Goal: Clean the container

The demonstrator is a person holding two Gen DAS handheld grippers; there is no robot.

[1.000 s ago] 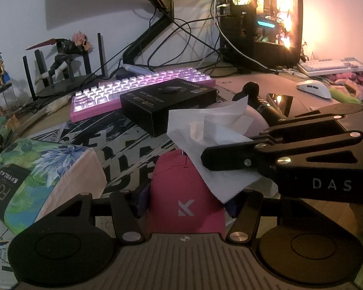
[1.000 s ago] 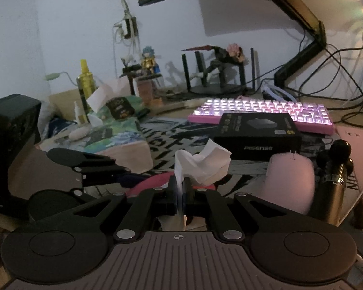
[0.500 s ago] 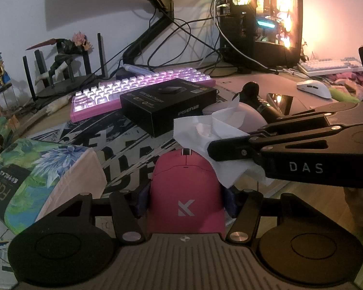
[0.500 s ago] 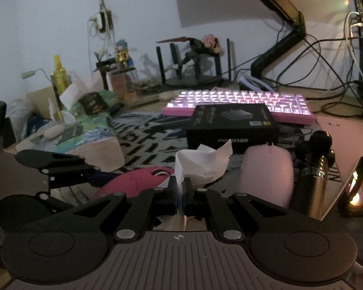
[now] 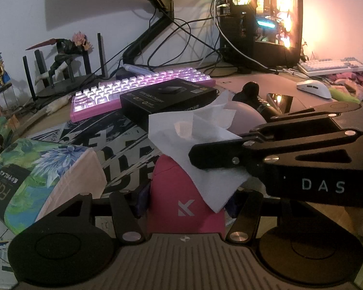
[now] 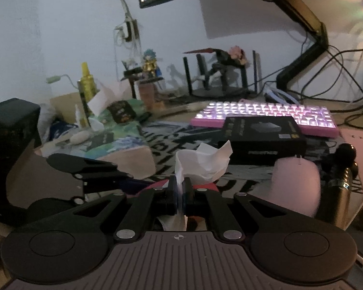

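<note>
Taking the pink mouse as the fixed point and reading from the left: well off to its left on the counter lies a floral tissue pack, with two figurines standing farther back against the wall. The mouse itself sits on the printed desk mat, clamped by its sides in the left gripper, whose fingers press on either flank and stand only as far apart as the mouse's width. Behind the mouse rests a black charger box, and behind that a pink backlit keyboard. Draped over the mouse's upper right part is a white tissue, laid right on the shell. The right gripper comes in from the mouse's right, fingers closed tight on that tissue, which bunches up above the tips and hangs below them in its own camera. Just right of the mouse sits a pale pink mouse, with a dark cylindrical device beside it. Farther right and back stand a glowing computer tower, a white mouse and a second keyboard.
</note>
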